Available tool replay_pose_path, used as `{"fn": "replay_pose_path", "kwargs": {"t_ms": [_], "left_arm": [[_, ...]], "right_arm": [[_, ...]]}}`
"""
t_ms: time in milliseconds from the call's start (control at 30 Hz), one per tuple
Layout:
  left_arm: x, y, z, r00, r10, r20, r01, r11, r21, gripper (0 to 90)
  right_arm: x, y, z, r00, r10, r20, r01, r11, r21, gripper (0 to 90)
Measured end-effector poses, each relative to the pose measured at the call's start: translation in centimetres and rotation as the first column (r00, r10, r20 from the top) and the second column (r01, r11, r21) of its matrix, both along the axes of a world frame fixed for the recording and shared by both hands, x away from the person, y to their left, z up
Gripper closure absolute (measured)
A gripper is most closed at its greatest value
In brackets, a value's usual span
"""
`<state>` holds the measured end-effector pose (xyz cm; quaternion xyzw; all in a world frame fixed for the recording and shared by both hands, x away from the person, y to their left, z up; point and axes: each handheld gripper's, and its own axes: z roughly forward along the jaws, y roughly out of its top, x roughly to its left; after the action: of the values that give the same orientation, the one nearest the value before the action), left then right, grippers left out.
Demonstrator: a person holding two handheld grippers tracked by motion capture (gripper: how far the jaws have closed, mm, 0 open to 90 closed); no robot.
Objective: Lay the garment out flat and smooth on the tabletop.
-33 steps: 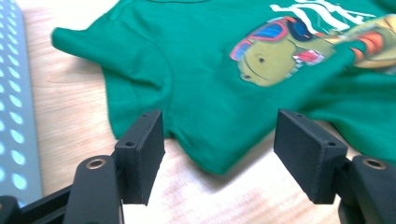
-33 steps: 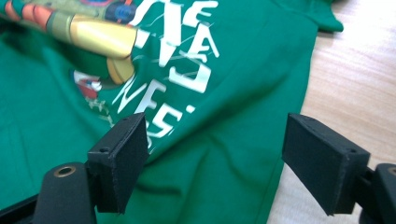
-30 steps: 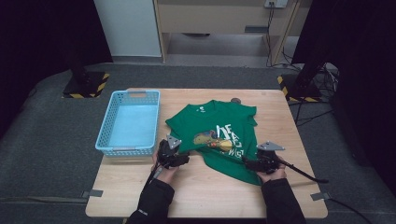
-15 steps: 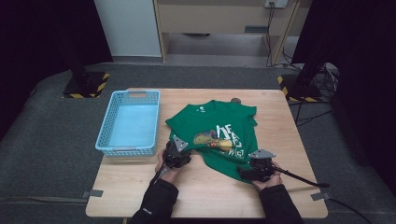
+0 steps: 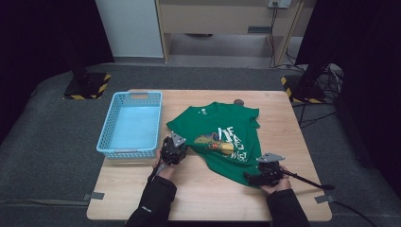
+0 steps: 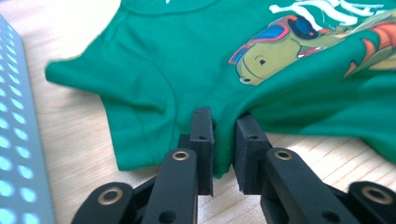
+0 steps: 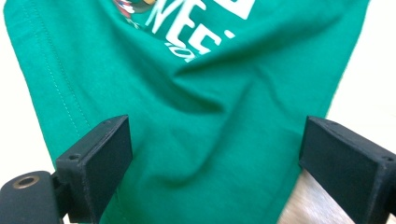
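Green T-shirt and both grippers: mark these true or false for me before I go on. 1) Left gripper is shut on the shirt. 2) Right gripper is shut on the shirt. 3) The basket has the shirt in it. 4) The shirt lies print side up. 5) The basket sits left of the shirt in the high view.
1) True: the left gripper pinches a fold of the green T-shirt.
2) False: the right gripper has its jaws wide apart, with the shirt's corner between them.
3) False: the blue basket holds nothing; the shirt lies on the table.
4) True.
5) True.
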<state>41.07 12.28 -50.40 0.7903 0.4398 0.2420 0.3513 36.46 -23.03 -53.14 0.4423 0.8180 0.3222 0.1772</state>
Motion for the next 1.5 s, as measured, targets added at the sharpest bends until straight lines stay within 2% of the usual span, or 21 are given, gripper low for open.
{"fn": "replay_pose_path", "kwargs": {"t_ms": [100,167,300,467,567,667,700,767,800,833,900,1000,1100,1200,1267,1367,1500], "left_arm": [[-0.1,0.2,0.9,0.9998,-0.008,0.016,0.009,0.9999,-0.013,80.0],[-0.1,0.3,1.5,0.9997,-0.021,0.012,0.021,0.9995,-0.025,79.7],[-0.1,0.2,2.4,0.9994,-0.028,0.023,0.029,0.9994,-0.017,79.6],[1.0,0.0,2.8,0.9997,-0.019,0.016,0.019,0.9998,-0.003,77.9],[2.1,-0.3,2.5,0.9999,-0.005,0.011,0.005,0.9999,0.014,74.9],[3.5,-0.5,1.8,0.9999,0.012,-0.011,-0.012,0.9998,0.013,71.9],[3.8,-0.6,1.4,0.9998,0.018,-0.003,-0.018,0.9997,0.014,69.6],[4.3,-0.8,0.7,0.9998,0.020,-0.003,-0.020,0.9995,0.025,62.6],[4.4,-1.0,0.4,0.9995,0.030,0.001,-0.030,0.9985,0.047,55.4],[4.4,-1.0,0.2,0.9994,0.034,-0.005,-0.033,0.9975,0.062,52.3],[4.1,-1.0,0.2,0.9992,0.039,0.006,-0.039,0.9971,0.065,45.2],[3.0,-0.5,0.9,0.9982,0.050,0.032,-0.051,0.9976,0.047,41.0],[1.1,0.1,1.6,0.9963,0.063,0.058,-0.063,0.9980,0.000,40.5],[-0.6,0.7,1.6,0.9964,0.069,0.049,-0.066,0.9965,-0.051,40.8],[-1.6,1.1,1.2,0.9970,0.074,0.024,-0.072,0.9947,-0.074,42.9],[-2.0,1.4,0.4,0.9964,0.080,-0.029,-0.083,0.9930,-0.085,45.6],[-1.7,1.4,-0.9,0.9885,0.100,-0.113,-0.111,0.9897,-0.091,46.7]], "right_arm": [[-0.2,-0.6,-0.1,1.0000,0.005,-0.002,-0.005,0.9999,0.009,9.3],[-0.3,-0.9,0.0,0.9999,0.015,0.003,-0.015,0.9999,0.004,9.3],[-0.5,-1.4,0.0,0.9993,0.034,0.014,-0.034,0.9994,-0.011,9.2],[-0.6,-2.3,0.1,0.9991,0.041,0.001,-0.041,0.9990,-0.018,8.9],[-0.6,-2.7,0.1,0.9993,0.037,-0.003,-0.037,0.9991,-0.019,8.5],[-0.5,-2.9,0.1,0.9996,0.028,-0.004,-0.028,0.9995,-0.017,8.3],[-0.5,-2.9,0.1,0.9997,0.025,-0.003,-0.025,0.9995,-0.019,8.1],[-0.5,-2.9,0.1,0.9998,0.020,-0.005,-0.020,0.9996,-0.018,8.0],[-0.5,-2.9,0.1,0.9999,0.014,-0.004,-0.014,0.9998,-0.017,7.8],[-0.5,-2.9,0.1,1.0000,0.006,0.000,-0.006,0.9998,-0.018,7.5],[-0.6,-2.9,0.2,0.9997,-0.009,0.024,0.010,0.9996,-0.027,7.5],[-0.7,-2.9,0.6,0.9977,-0.025,0.064,0.025,0.9997,0.004,8.0],[-0.9,-3.0,0.9,0.9946,-0.044,0.094,0.041,0.9984,0.040,8.2],[-0.9,-2.9,1.0,0.9906,-0.069,0.118,0.062,0.9963,0.060,8.1],[-0.9,-2.8,1.0,0.9891,-0.077,0.125,0.069,0.9953,0.067,8.1],[-0.9,-2.7,1.0,0.9878,-0.082,0.132,0.074,0.9951,0.066,8.1],[-0.9,-2.4,0.9,0.9891,-0.079,0.125,0.069,0.9946,0.078,8.6]]}}
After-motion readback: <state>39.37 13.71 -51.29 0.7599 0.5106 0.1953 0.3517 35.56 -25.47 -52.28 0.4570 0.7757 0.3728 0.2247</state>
